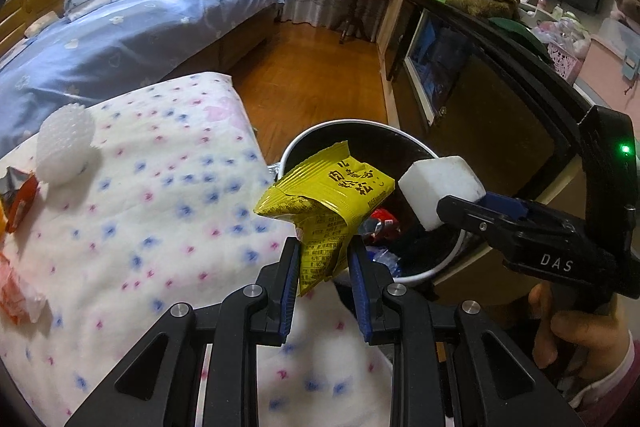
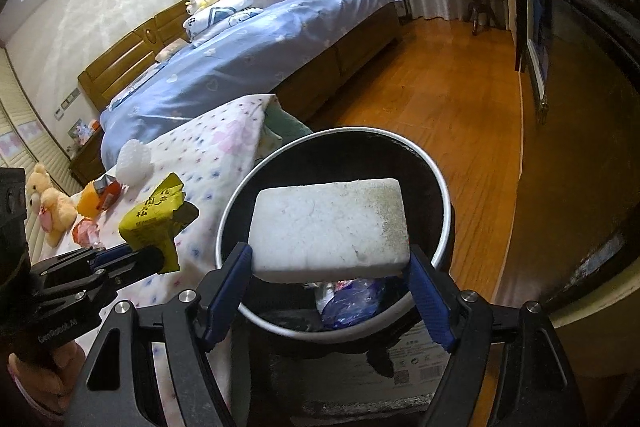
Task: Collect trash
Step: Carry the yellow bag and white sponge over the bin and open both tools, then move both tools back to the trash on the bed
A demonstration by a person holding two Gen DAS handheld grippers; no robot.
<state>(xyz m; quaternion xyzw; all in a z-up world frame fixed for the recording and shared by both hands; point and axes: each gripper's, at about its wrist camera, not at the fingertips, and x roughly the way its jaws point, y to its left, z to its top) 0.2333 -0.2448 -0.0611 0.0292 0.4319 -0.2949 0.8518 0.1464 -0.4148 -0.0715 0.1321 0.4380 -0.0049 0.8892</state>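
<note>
My left gripper (image 1: 324,263) is shut on the lower end of a crumpled yellow snack packet (image 1: 328,195), held just over the near rim of a round black trash bin (image 1: 340,125) with a white rim. My right gripper (image 2: 328,259) is shut on a white foam block (image 2: 328,223), which hangs above the bin's (image 2: 440,195) mouth. In the left wrist view that block (image 1: 440,187) and the right gripper (image 1: 460,211) are over the bin's right side. The right wrist view shows the left gripper (image 2: 156,259) and packet (image 2: 156,219) left of the bin. Red and blue wrappers lie inside the bin.
A white quilt (image 1: 160,187) with small flowers lies left of the bin, bearing a white foam net ball (image 1: 64,147) and orange wrappers (image 1: 20,203). A dark cabinet (image 1: 500,115) stands close on the right. Wooden floor (image 2: 440,99) and a blue bed (image 2: 240,67) lie beyond.
</note>
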